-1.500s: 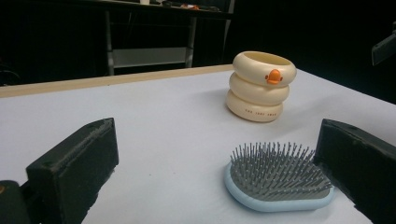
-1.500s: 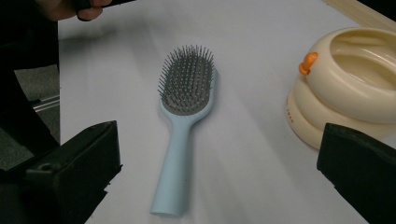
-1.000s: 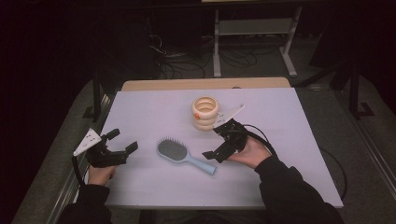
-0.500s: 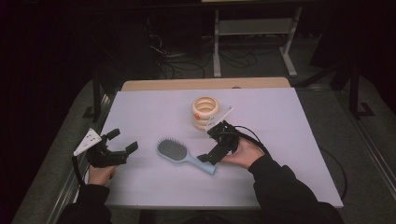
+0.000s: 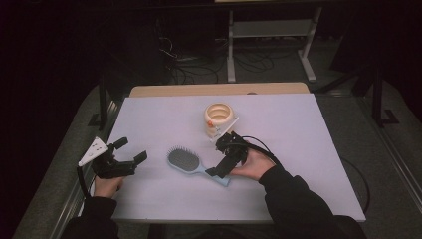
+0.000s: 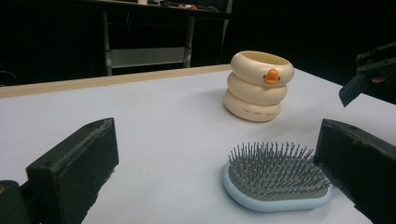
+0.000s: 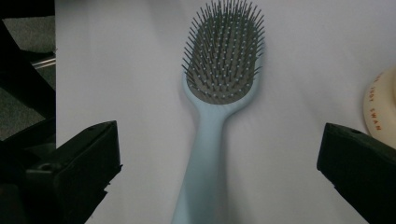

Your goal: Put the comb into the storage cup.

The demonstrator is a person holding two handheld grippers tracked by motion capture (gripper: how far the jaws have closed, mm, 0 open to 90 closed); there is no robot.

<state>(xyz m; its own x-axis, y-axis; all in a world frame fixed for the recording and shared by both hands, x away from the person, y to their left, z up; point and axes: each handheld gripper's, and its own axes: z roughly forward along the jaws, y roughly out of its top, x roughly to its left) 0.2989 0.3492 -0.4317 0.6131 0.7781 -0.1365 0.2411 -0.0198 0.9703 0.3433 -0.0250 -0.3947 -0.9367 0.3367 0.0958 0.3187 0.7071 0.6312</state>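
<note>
My right tongs (image 5: 219, 169) have swung down from beside the duck cup (image 5: 219, 118) to straddle the hairbrush (image 5: 191, 164) handle, jaws wide, ready to pinch; left tongs (image 5: 130, 151) wait wide.

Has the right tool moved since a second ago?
Yes. The right tool has dropped toward the person, away from the cream holder, and now hangs open over the hairbrush handle.

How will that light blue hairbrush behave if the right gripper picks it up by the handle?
The hairbrush looks like rigid plastic, so probably stiff and light. Its head is broader than the thin handle, so it may droop head-down. The handle looks smooth, possibly slippery between the right gripper's open fingers.
</note>
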